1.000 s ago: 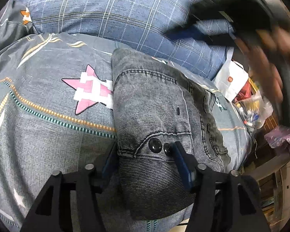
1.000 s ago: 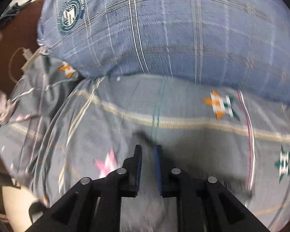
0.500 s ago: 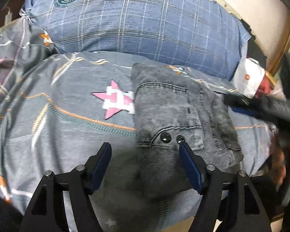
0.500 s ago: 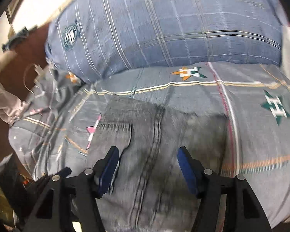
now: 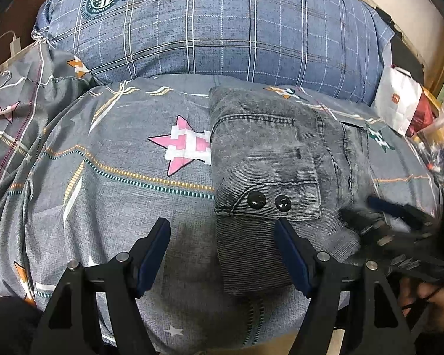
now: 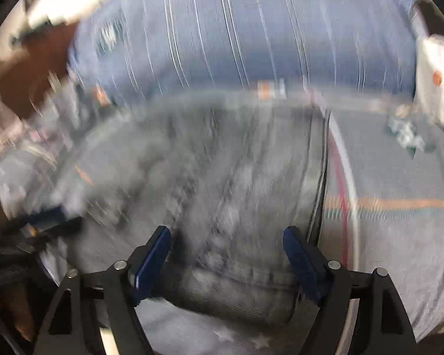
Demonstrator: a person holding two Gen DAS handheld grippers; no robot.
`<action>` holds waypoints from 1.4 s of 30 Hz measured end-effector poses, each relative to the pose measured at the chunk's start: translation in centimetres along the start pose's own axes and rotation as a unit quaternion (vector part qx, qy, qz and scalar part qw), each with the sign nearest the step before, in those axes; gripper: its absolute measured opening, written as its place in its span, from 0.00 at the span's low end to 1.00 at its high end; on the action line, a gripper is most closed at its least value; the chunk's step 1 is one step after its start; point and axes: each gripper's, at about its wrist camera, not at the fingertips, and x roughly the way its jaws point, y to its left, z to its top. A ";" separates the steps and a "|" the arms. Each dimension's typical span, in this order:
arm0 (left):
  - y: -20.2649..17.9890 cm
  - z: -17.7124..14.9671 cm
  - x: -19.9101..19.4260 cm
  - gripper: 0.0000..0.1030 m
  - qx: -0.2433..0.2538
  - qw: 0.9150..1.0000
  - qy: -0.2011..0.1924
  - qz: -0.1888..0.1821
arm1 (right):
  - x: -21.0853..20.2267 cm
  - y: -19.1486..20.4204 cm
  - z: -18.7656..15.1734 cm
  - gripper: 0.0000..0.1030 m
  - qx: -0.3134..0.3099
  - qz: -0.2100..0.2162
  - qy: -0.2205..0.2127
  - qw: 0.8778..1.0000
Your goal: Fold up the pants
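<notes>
On the bed [image 5: 109,207], the left claw [image 5: 222,254] stands wide open and holds nothing, with the folded grey pants [image 5: 269,159] lying at its 1 o'clock, just beside the pink star print [image 5: 186,148]. At 3 o'clock the right claw [image 6: 228,260] is also spread open above the pants, in a blurred view. The fold looks nearly finished; I think a good last step is to press the top layer flat and square the edges without dragging the bundle.
</notes>
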 end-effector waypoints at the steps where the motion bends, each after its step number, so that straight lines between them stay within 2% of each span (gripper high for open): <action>1: -0.2 0.0 0.2 0.71 0.001 1.000 0.003 0.002 | -0.1 0.3 -0.2 0.79 -0.010 -0.007 -0.016 1.000; 3: -0.4 -0.1 0.3 0.71 0.003 1.000 0.004 0.002 | -0.6 0.8 -0.1 0.79 -0.014 -0.010 -0.021 1.000; 7: -0.5 -0.2 0.3 0.71 0.006 1.000 0.003 0.006 | -1.8 -1.3 -0.2 0.79 0.047 0.019 -0.038 0.998; 10: -0.4 -0.1 0.3 0.72 0.003 1.000 0.006 0.004 | -1.4 -2.5 -0.5 0.79 0.071 0.016 -0.024 0.997; 15: 0.8 1.0 -0.4 0.72 -0.020 0.999 -0.006 -0.029 | -3.1 -6.1 -0.7 0.80 0.155 0.084 -0.044 0.983; 17: 1.9 2.0 0.2 0.78 -0.045 0.998 0.000 -0.046 | -3.1 -8.3 -0.2 0.80 0.190 0.100 -0.027 0.976; 21: 3.1 3.7 2.1 0.78 -0.071 0.995 0.020 -0.074 | -2.1 -10.7 1.7 0.79 0.203 0.116 0.011 0.972; 23: 3.1 4.6 2.8 0.78 -0.071 0.994 0.024 -0.084 | -1.4 -11.0 2.7 0.79 0.206 0.140 0.023 0.968; 26: 2.7 5.6 3.8 0.78 -0.067 0.991 0.035 -0.111 | 0.3 -10.5 3.7 0.79 0.197 0.137 0.057 0.969; 29: 2.3 6.1 5.4 0.78 -0.064 0.989 0.060 -0.118 | 2.4 -10.5 3.7 0.77 0.212 0.144 0.081 0.963; 30: 2.2 6.1 5.8 0.78 -0.064 0.988 0.067 -0.122 | 2.2 -10.1 3.9 0.70 0.205 0.145 0.074 0.965; 31: 2.1 6.0 6.1 0.78 -0.063 0.987 0.074 -0.130 | 2.2 -9.8 4.0 0.56 0.199 0.148 0.077 0.966; 34: 1.8 5.9 6.7 0.78 -0.053 0.986 0.079 -0.141 | 2.5 -9.4 3.8 0.51 0.187 0.137 0.089 0.969; 36: 1.7 5.8 7.1 0.77 -0.058 0.984 0.084 -0.143 | 3.0 -9.6 3.6 0.51 0.198 0.143 0.092 0.965; 37: 1.8 5.8 7.2 0.75 -0.058 0.984 0.082 -0.144 | 3.0 -9.4 3.7 0.51 0.195 0.140 0.092 0.966; 38: 1.6 5.8 7.2 0.65 -0.053 0.985 0.079 -0.143 | 2.9 -9.2 3.7 0.51 0.189 0.136 0.092 0.968; 40: 1.3 5.9 7.3 0.55 -0.044 0.986 0.081 -0.138 | 2.9 -8.4 3.9 0.50 0.172 0.118 0.090 0.974; 42: 0.8 5.8 7.1 0.47 -0.034 0.989 0.076 -0.123 | 2.9 -6.9 4.0 0.36 0.136 0.093 0.089 0.982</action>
